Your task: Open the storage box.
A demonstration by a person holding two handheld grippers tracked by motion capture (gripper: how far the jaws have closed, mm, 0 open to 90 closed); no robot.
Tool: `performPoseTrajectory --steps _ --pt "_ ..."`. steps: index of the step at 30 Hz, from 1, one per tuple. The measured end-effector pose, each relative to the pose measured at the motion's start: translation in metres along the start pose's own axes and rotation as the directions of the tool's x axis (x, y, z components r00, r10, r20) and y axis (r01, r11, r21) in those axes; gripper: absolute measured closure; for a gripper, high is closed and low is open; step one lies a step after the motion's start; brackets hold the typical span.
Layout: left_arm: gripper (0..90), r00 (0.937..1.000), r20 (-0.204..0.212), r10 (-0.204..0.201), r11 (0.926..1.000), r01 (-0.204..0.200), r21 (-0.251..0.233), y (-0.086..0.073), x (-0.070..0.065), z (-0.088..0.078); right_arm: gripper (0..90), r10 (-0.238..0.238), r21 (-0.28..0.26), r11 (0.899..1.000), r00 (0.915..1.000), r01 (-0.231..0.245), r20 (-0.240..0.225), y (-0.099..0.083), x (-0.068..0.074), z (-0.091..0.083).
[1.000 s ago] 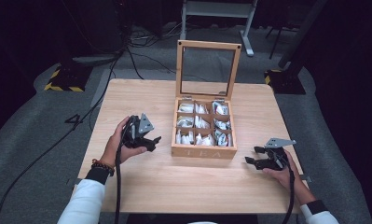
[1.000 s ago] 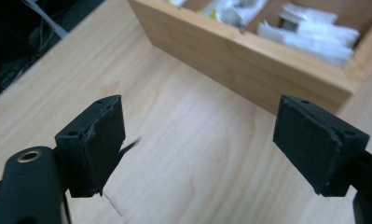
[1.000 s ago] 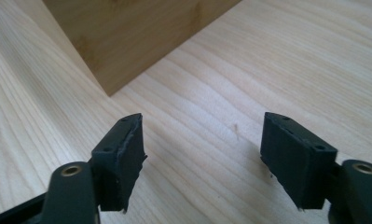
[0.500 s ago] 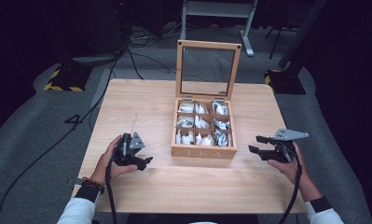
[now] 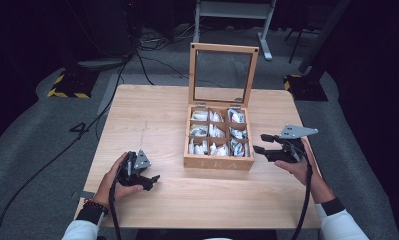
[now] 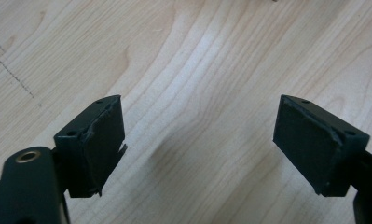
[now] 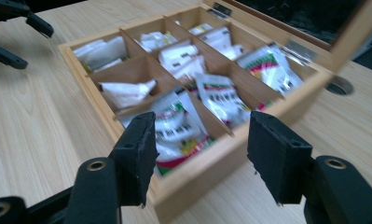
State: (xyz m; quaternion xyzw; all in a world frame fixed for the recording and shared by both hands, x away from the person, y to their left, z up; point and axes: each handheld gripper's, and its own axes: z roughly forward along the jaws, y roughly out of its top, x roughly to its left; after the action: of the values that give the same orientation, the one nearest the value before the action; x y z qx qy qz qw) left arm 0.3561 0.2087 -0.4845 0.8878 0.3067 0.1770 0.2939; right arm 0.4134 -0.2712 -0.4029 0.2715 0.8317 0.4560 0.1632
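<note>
The left gripper (image 5: 149,179) has dropped back to the near-left of the table (image 5: 152,115), jaws wide and empty. Meanwhile the right gripper (image 5: 263,143), also wide and empty, has swung toward the open tea box (image 5: 218,163) at the table's middle (sachets fill its compartments), so a pick from that side looks likely.

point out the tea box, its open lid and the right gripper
tea box (image 5: 218,163), high view, on its front wall.
lid (image 5: 193,75), high view, on the left side of its wooden frame.
right gripper (image 5: 261,143), high view, midway between its fingertips.
</note>
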Motion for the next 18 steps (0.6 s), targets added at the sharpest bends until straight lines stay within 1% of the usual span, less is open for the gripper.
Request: performPoseTrajectory --steps 3,5,7,9,12,14,17,18 --pt "16.8 1.0 0.004 0.006 1.0 -0.006 0.002 -0.004 -0.003 0.0 43.3 -0.022 0.012 1.0 0.9992 0.023 -0.032 0.011 0.01 0.014" --pt "16.7 0.9999 0.012 -0.002 1.0 0.002 0.003 -0.008 -0.004 -0.001 43.6 -0.036 0.028 0.999 0.998 0.038 -0.052 0.018 0.016 0.025" --pt "16.6 0.9998 0.015 -0.013 0.9999 0.013 -0.007 -0.012 -0.005 -0.001 43.9 -0.046 0.037 0.998 0.9969 0.048 -0.065 0.023 0.022 0.035" --pt "16.3 0.9995 0.022 -0.021 0.9998 0.021 -0.008 -0.016 -0.006 -0.001 44.2 -0.051 0.052 0.997 0.9959 0.055 -0.076 0.027 0.027 0.046" --pt "16.3 0.9991 0.022 -0.035 0.9991 0.036 -0.022 -0.021 -0.006 -0.003 44.7 -0.053 0.066 0.996 0.9938 0.06 -0.097 0.033 0.034 0.058" --pt "16.2 0.998 0.033 -0.054 0.9976 0.056 -0.041 -0.025 -0.005 -0.003 45.9 -0.059 0.08 0.995 0.9928 0.067 -0.105 0.037 0.038 0.066" --pt "16.1 0.9947 0.071 -0.074 0.9934 0.08 -0.082 -0.032 0.0 -0.001 49.7 -0.057 0.103 0.992 0.991 0.07 -0.121 0.041 0.043 0.078" --pt "16.1 0.9925 0.083 -0.09 0.9926 0.096 -0.074 -0.033 0.001 -0.002 50.6 -0.066 0.12 0.99 0.9904 0.08 -0.121 0.042 0.044 0.082"
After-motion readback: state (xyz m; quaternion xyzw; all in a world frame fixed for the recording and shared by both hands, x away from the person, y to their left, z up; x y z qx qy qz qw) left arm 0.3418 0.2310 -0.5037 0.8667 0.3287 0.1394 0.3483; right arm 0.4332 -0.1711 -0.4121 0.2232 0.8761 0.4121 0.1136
